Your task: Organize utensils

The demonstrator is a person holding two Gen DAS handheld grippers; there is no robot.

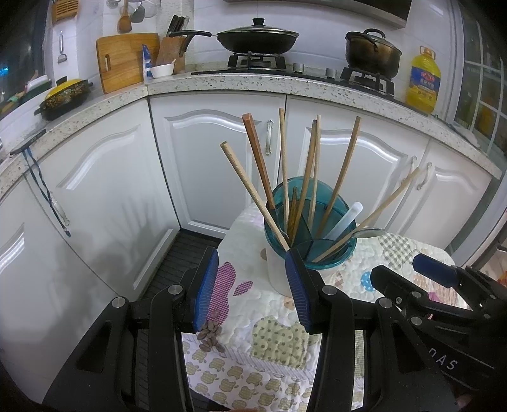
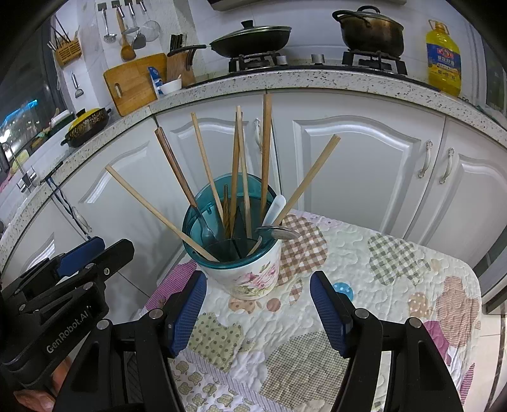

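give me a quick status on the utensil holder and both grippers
Left hand-held gripper open, empty. Right hand-held gripper open, empty. Chopsticks and spoon upright in utensil holder on quilted table. Nothing blocking.

Left gripper (image 1: pixel 252 285) and right gripper (image 2: pixel 258 309): jaws spread, empty.

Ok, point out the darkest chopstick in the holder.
The reddish-brown chopstick leaning left in the holder; it is thicker and darker than the pale wooden ones around it.

White cabinets (image 1: pixel 218 164) under speckled countertop (image 2: pixel 317 79), tiled wall (image 2: pixel 196 22), dark window (image 2: pixel 22 104) at left
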